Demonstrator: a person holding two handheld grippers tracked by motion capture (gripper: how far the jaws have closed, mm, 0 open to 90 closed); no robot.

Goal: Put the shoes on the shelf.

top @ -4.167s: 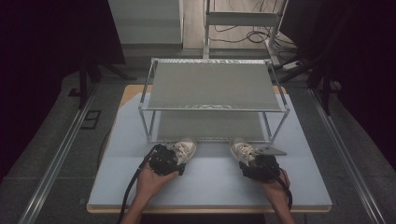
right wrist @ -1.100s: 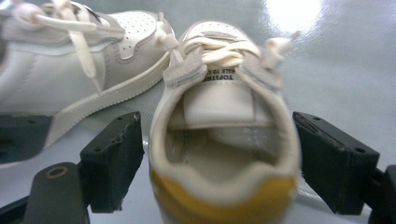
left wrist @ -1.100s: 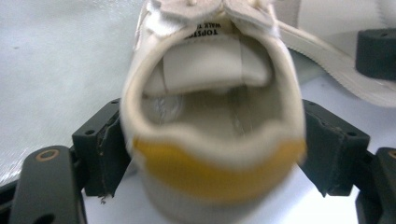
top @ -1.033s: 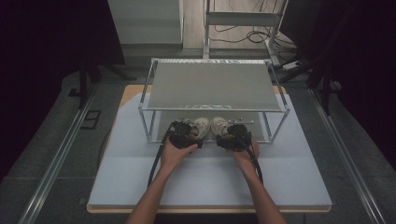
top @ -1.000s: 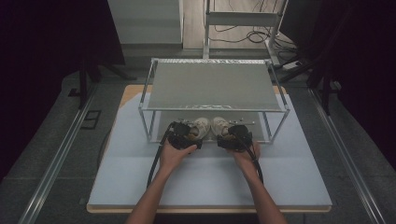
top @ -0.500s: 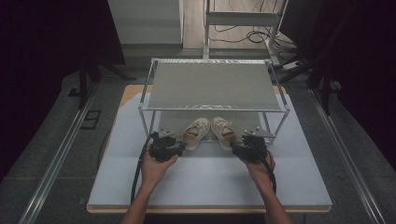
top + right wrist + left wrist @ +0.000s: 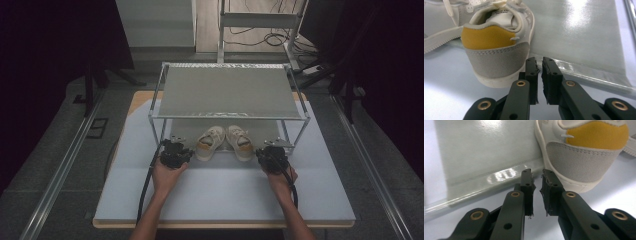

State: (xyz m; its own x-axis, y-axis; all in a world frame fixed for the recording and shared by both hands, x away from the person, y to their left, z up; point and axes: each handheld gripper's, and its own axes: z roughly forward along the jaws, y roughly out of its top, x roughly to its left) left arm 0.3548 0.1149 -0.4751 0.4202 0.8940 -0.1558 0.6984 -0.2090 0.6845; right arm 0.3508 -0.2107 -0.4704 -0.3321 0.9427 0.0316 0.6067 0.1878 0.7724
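High view shows both sneakers (image 7: 226, 142) side by side on the rack's lower shelf (image 7: 270, 131), the left tool (image 7: 174, 151) and right tool (image 7: 273, 156) clenched empty beside them, so draw both hands straight back without nudging the heels.

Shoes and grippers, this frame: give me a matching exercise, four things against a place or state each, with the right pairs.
Things:
1. left shoe
2. right shoe
3. left gripper
4. rack top shelf

Places or states:
A. above both shoes, bare
B. shut, holding nothing, left of the shoes
C. under the rack, nearer the right gripper
D. under the rack, nearer the left gripper

Pairs: 1-D, 2-C, 3-B, 4-A
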